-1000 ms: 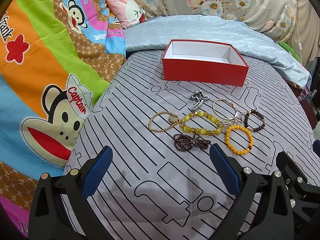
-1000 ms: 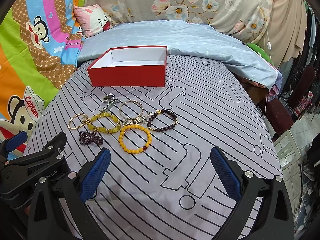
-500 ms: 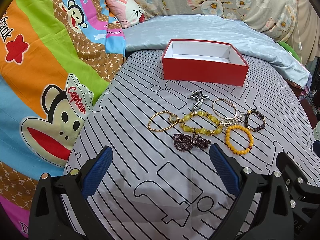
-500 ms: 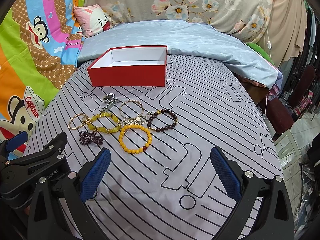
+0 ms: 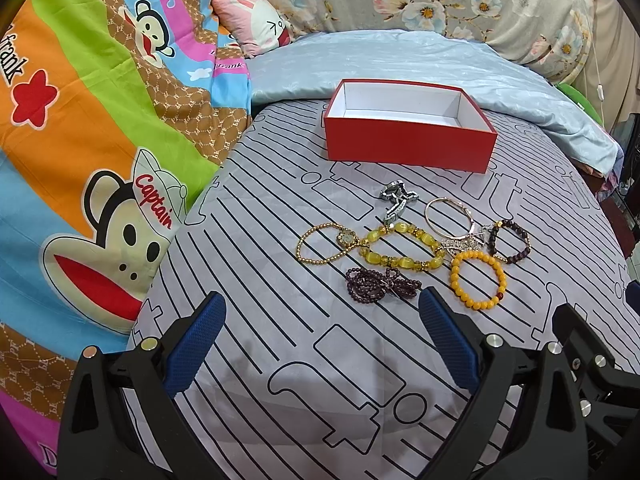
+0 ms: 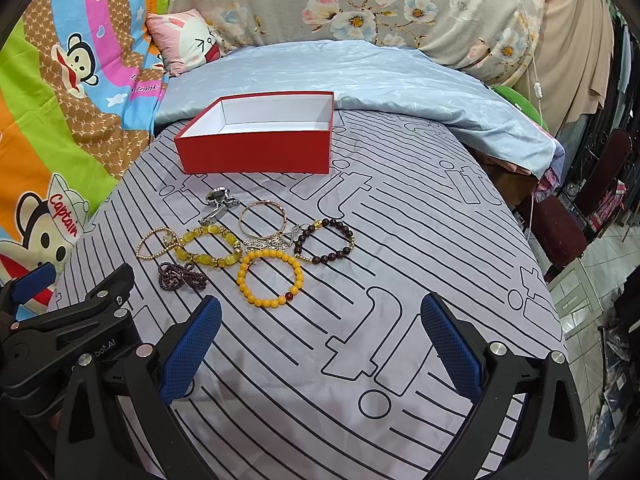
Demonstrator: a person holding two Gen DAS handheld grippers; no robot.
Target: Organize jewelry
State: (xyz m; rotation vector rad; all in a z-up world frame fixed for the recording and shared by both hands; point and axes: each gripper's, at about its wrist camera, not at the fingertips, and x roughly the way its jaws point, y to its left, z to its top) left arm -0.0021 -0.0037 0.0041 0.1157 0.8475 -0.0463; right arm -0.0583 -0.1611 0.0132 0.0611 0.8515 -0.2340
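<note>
Jewelry all loose on the striped bed sheet [image 5: 248,264], none of it boxed yet. Left gripper [image 5: 320,306] low over the sheet, jaws spread wide and grasping nothing, probably left released so any small piece ahead can be taken.

Ahead of those jaws, toward the left finger, gold bead bracelet [image 5: 347,238] touching yellow stone bracelet [image 5: 404,261]. Nearest of all, purple bead strand [image 5: 382,289], bunched just ahead of the right-hand fingertip and so likely the easiest first pick. Farther ahead, silver watch [image 5: 396,200] and thin bangle [image 5: 448,199]. Well beyond the cluster, red box [image 5: 408,148], lidless, mouth up and seemingly empty, evidently set there to receive the pieces.

Right gripper [image 6: 320,308] alongside, jaws likewise released and empty. Just ahead of its left finger, orange bead bracelet [image 6: 262,303]; a little beyond that, dark bead bracelet [image 6: 332,256]. Pieces overlapping in places, so lifting one may well drag a neighbour.
</note>
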